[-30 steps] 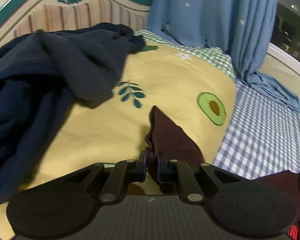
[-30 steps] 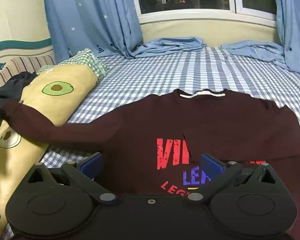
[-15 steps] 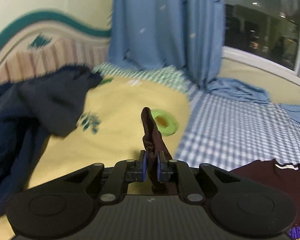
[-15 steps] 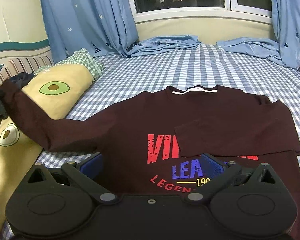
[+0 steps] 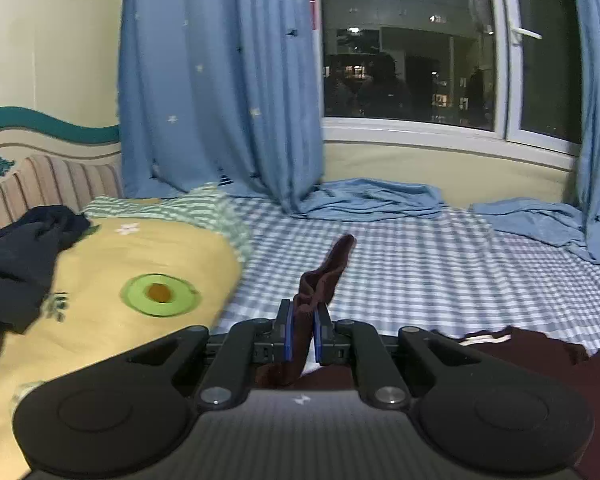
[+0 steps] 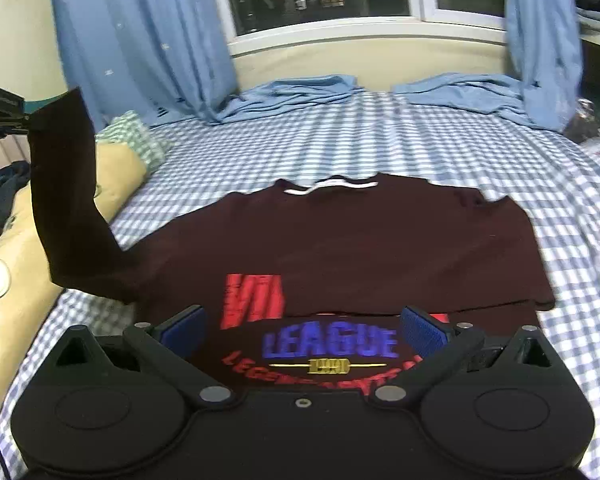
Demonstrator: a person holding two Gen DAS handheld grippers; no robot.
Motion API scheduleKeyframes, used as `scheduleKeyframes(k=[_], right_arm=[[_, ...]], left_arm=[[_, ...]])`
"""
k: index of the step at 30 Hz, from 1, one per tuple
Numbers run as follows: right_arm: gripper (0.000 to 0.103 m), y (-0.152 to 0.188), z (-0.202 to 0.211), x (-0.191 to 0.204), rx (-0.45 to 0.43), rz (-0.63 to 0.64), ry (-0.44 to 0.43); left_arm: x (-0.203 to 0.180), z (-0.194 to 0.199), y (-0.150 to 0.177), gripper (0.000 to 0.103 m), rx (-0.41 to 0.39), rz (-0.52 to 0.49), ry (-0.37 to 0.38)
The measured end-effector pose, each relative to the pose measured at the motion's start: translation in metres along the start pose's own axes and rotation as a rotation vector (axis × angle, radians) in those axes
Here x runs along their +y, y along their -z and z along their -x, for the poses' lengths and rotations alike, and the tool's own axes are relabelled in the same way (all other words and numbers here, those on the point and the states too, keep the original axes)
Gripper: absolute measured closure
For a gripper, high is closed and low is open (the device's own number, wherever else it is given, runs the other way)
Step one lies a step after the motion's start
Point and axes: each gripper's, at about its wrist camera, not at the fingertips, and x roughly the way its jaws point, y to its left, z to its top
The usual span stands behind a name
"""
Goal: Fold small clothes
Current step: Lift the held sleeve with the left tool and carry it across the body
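Observation:
A dark maroon long-sleeved shirt [image 6: 380,240] with red and blue print lies flat on the checked bed sheet [image 6: 380,140]. Its right sleeve is folded across the chest. My left gripper [image 5: 301,336] is shut on the cuff of the left sleeve [image 5: 324,276]; in the right wrist view that sleeve [image 6: 66,200] hangs lifted high above the bed at the left, with the left gripper's body [image 6: 0,110] at the edge. My right gripper [image 6: 302,330] is open and empty, hovering over the shirt's lower print.
A yellow avocado-print quilt [image 5: 112,292] lies along the left of the bed with a dark navy garment [image 5: 16,256] on it. Blue curtains [image 5: 220,80] pool on the sheet under the window. A striped headboard [image 5: 40,176] stands at far left.
My left gripper has lifted the sleeve off the quilt and swung it rightward, toward the shirt's body. My right gripper has shifted slightly forward over the shirt and stays open.

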Motion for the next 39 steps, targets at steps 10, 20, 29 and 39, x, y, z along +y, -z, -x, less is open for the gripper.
scheduleKeyframes(k=[10, 20, 29, 39], right_arm=[[0.001, 0.01, 0.014, -0.081, 0.013, -0.051, 0.113], [0.001, 0.031, 0.02, -0.126, 0.055, -0.074, 0.17], [0.001, 0.035, 0.019, -0.136, 0.065, -0.063, 0.167], [0.001, 0.039, 0.019, -0.141, 0.074, -0.065, 0.188]], left_arm=[[-0.138, -0.016, 0.077, 0.093, 0.033, 0.079, 0.052], [-0.193, -0.042, 0.147, 0.093, 0.153, 0.079, 0.056], [-0.219, -0.06, 0.168, 0.093, 0.198, 0.036, 0.052], [-0.236, -0.064, 0.171, 0.093, 0.236, 0.062, 0.185]])
